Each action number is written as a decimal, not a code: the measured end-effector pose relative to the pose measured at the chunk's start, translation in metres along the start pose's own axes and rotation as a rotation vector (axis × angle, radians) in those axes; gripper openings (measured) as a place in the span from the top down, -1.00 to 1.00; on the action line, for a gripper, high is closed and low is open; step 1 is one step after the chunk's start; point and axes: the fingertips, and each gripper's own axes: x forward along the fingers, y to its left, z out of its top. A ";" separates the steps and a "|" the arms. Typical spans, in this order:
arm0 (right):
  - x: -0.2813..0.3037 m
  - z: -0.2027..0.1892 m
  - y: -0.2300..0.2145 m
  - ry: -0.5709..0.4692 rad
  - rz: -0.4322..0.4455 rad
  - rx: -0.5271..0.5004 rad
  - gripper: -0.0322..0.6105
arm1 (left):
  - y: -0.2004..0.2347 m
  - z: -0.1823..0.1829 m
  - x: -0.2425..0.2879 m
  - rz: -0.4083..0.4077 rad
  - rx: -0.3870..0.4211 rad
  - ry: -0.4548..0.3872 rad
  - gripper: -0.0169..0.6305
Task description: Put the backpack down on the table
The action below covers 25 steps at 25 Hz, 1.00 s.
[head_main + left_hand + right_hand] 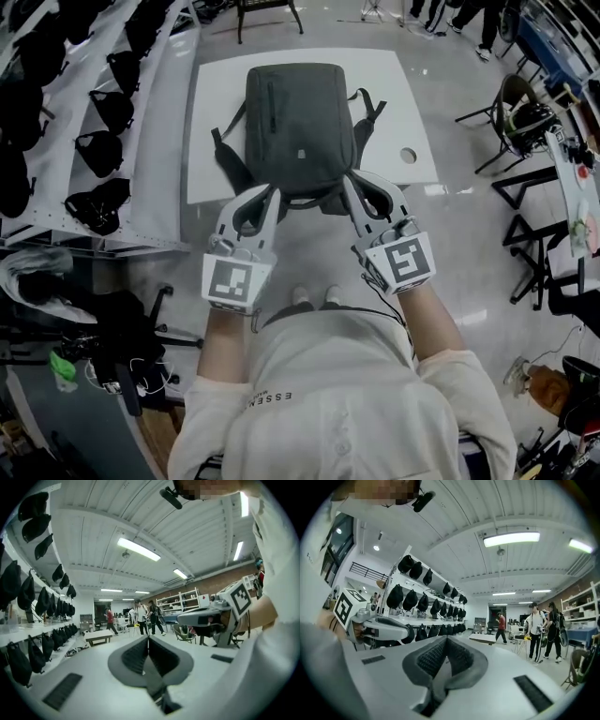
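A dark grey backpack (298, 122) lies flat on the white table (403, 94), its straps spread at the near end. In the head view both grippers are held up between me and the table's near edge, above the backpack's bottom end. My left gripper (273, 192) is shut with nothing between its pads (148, 639). The right gripper (349, 180) is shut and empty too (446, 639). Both gripper views look level across the room, and neither shows the backpack. Each one shows the other gripper alongside.
White racks (159, 112) hung with black bags run along the left of the table. Chairs (520, 112) and desks stand to the right. Several people (140, 616) walk at the far end of the room, near a low table (101, 637).
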 end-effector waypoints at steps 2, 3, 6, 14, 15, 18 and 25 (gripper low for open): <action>0.000 0.010 0.000 -0.024 0.003 0.002 0.86 | 0.001 0.012 -0.003 0.006 0.016 -0.024 0.94; 0.001 0.015 0.001 -0.032 0.006 0.002 0.86 | 0.003 0.016 -0.005 0.010 0.017 -0.032 0.94; 0.001 0.021 0.002 -0.049 0.012 -0.001 0.86 | 0.007 0.025 -0.009 0.027 -0.011 -0.037 0.94; 0.009 0.026 -0.002 -0.062 0.024 -0.014 0.86 | 0.016 0.033 -0.003 0.043 -0.018 -0.050 0.94; 0.010 0.027 -0.002 -0.063 0.021 -0.021 0.86 | 0.017 0.033 -0.003 0.040 -0.015 -0.052 0.94; 0.012 0.024 -0.008 -0.050 -0.005 -0.045 0.86 | 0.018 0.035 0.000 0.029 0.007 -0.064 0.94; 0.013 0.027 -0.012 -0.055 0.001 -0.052 0.86 | 0.020 0.041 0.003 0.034 0.012 -0.068 0.94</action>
